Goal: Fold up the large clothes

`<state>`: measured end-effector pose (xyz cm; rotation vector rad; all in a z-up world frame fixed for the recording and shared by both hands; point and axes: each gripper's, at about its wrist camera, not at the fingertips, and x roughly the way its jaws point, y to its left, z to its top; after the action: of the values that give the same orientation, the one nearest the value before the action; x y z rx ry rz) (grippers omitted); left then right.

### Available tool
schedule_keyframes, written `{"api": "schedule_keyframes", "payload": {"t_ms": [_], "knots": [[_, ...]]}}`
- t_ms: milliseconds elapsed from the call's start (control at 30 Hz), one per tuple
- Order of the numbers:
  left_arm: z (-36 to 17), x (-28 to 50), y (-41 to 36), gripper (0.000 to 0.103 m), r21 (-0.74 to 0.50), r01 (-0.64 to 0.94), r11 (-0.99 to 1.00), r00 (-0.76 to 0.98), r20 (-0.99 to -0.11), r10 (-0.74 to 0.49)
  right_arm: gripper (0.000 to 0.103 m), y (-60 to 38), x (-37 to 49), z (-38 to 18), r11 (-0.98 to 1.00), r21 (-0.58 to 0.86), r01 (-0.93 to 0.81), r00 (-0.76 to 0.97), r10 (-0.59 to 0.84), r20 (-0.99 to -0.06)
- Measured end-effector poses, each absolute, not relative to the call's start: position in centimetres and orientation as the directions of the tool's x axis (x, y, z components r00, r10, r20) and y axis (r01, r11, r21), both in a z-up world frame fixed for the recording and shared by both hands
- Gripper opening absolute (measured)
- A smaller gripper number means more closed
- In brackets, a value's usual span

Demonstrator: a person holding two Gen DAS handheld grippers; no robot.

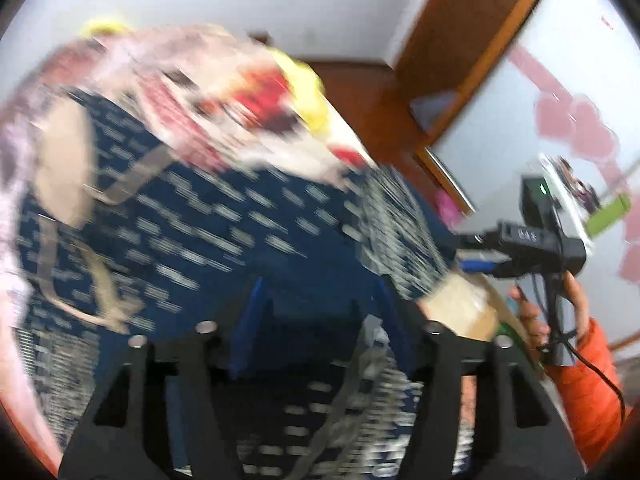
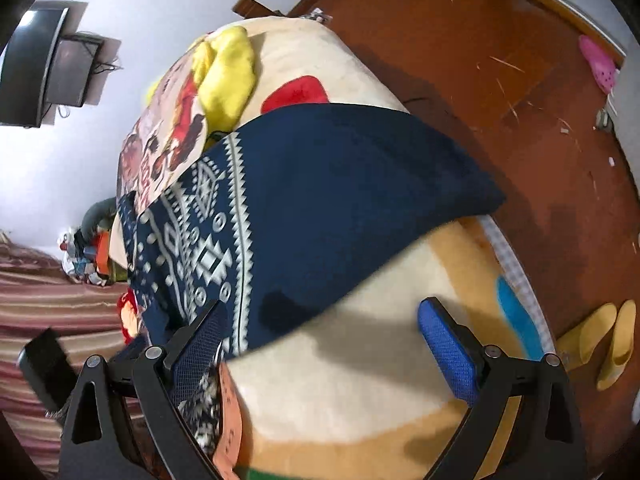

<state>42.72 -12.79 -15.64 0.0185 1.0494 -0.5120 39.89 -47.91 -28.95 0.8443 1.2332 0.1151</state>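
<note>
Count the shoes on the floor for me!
3. Two yellow slippers stand side by side on the floor by the bed's near corner. One pink clog lies far off near the wall. Its partner may be hidden.

sweater: dark blue with white zigzag and diamond shapes
blanket: cream with red, yellow and blue patches
floor: reddish brown
slippers: yellow
shoe: pink
gripper pads: blue
sleeve: orange
</note>
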Motion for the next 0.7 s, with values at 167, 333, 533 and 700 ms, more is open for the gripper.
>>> {"api": "schedule_keyframes", "payload": {"t_ms": [167, 333, 533, 700], "knots": [[-16.0, 43.4, -8.2, 0.062, 0.023, 0.322, 0.946, 0.511, -0.846, -0.153, 0.097, -47.5, 42.0, -29.0, 0.729, 0.592, 0.344, 0.404, 0.454, -0.794], [-20.3, 43.9, -3.3, 0.062, 0.073, 0.244, 0.967, 0.446, -0.894, -0.045, 0.088, -47.6, 44.0, -29.6, 0.737, 0.566, 0.370, 0.433, 0.402, -0.807], [-24.0, 42.3, -0.4, 0.062, 0.146, 0.237, 0.961, 0.404, -0.914, 0.039, 0.036, -46.4, 45.1, -27.8, 0.849, 0.448, 0.280, 0.500, 0.270, -0.823], [-23.6, 41.0, 1.1, 0.062, 0.140, 0.227, 0.964, 0.440, -0.898, 0.027, 0.015, -45.0, 44.7, -25.6, 0.884, 0.408, 0.229, 0.557, 0.224, -0.800]]}}
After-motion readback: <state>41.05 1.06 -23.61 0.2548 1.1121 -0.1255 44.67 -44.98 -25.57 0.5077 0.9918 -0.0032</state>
